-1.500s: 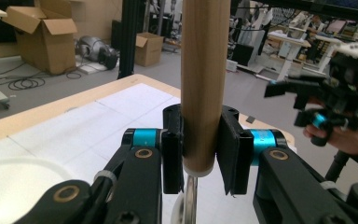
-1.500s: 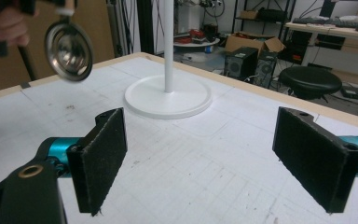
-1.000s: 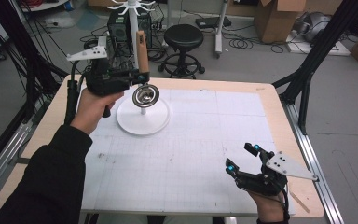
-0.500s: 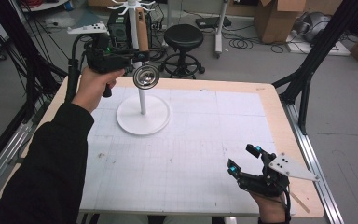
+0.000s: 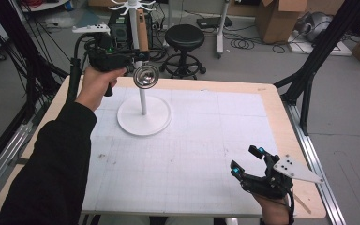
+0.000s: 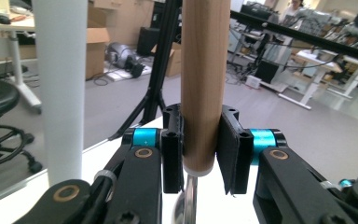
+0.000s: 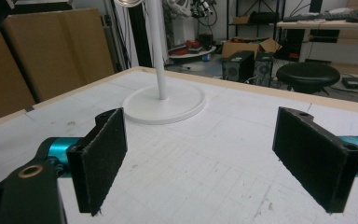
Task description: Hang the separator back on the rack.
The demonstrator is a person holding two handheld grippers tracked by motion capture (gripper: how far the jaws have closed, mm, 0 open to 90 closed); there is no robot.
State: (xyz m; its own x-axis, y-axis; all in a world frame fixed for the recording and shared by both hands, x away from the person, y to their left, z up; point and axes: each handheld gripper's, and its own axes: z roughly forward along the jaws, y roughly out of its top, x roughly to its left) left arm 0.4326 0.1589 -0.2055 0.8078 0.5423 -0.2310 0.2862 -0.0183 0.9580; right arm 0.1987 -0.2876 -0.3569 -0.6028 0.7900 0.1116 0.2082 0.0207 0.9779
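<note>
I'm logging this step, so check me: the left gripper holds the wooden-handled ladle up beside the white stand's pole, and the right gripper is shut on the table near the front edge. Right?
Not quite. The right gripper is open: the right gripper view shows its jaws wide apart with bare table between them. The rest holds: the left gripper grips the ladle by its wooden handle beside the white stand.

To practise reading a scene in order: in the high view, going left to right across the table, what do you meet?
Left hand-held gripper clamped on the wooden-handled ladle → white stand → right hand-held gripper, jaws apart.
</note>
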